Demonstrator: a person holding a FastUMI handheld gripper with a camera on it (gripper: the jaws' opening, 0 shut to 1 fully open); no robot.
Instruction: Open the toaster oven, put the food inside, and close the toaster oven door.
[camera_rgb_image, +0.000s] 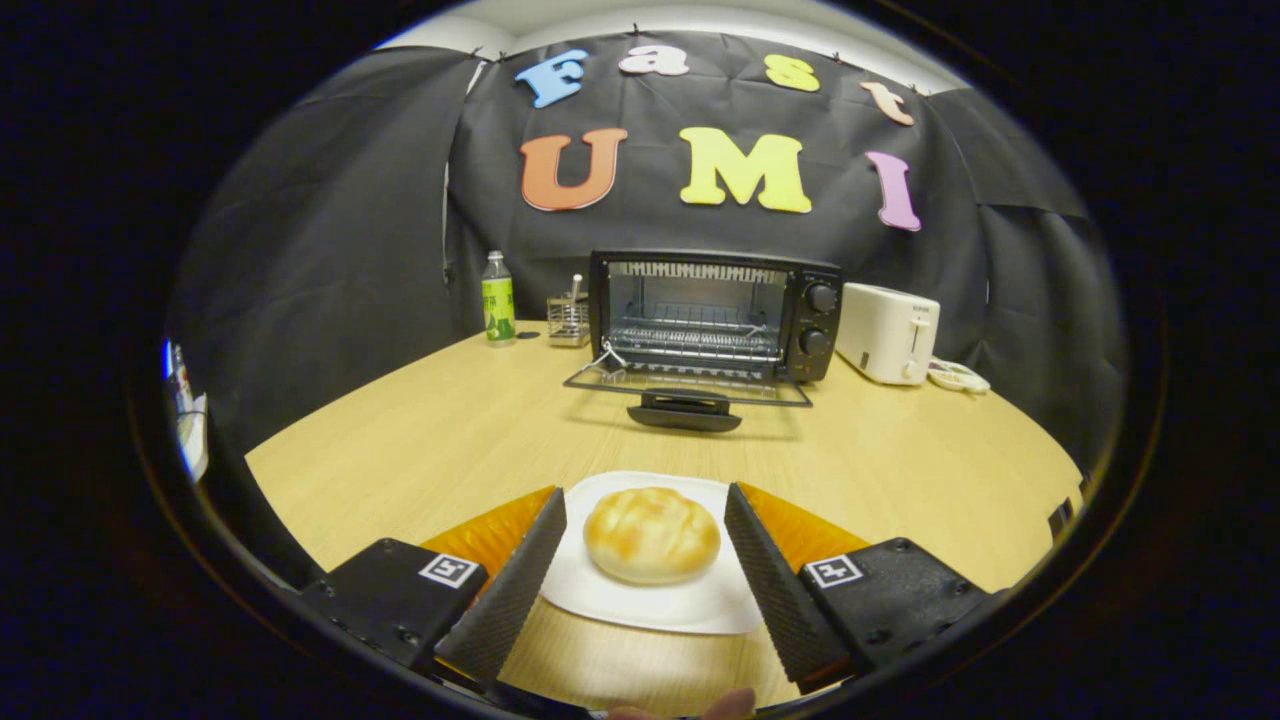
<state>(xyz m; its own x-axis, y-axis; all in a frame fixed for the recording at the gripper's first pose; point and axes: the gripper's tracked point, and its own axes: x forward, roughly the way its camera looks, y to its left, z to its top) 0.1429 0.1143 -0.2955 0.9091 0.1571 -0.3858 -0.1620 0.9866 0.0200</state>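
At lower centre of the frame, the gripper stood with jaws wide open and empty, flanking without touching the bun on its white plate, while the open toaster oven lay straight ahead across the surface.

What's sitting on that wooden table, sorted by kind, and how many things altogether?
Kitchen appliances: 2, toaster oven with door down, white toaster
Food: 1, bun between the open tongs
Dishes: 1, plate
Bottles: 1, bottle
Wire holders: 1, rack
Total: 6
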